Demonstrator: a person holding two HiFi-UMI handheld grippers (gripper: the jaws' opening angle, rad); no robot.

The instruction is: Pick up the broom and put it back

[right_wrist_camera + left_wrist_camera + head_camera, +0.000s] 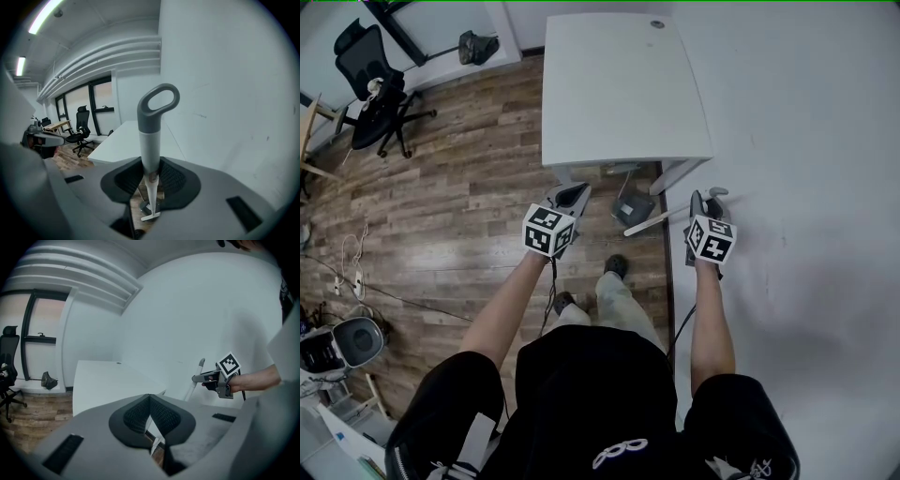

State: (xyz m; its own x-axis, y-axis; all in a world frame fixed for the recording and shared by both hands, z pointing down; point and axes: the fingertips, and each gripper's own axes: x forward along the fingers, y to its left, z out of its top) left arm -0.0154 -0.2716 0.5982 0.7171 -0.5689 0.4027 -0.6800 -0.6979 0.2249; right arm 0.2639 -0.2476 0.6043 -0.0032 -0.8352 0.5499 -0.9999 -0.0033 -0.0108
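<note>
The broom (151, 136) has a white shaft topped by a grey loop grip. My right gripper (151, 171) is shut on the shaft just below that grip. In the head view the shaft (656, 220) slants down-left from the right gripper (701, 202) toward the foot of the white table (619, 84). The broom's head is hidden. My left gripper (569, 197) hangs in the air left of the broom, its jaws together with nothing between them. In the left gripper view, its own jaws (149, 399) face the table, and the right gripper (213, 377) with the broom (193, 387) shows against the wall.
A white wall (806, 187) runs along the right, close to the right gripper. A dark grey dustpan-like thing (633, 208) lies under the table's near edge. A black office chair (370, 94) stands far left on the wood floor. Cables trail at the left.
</note>
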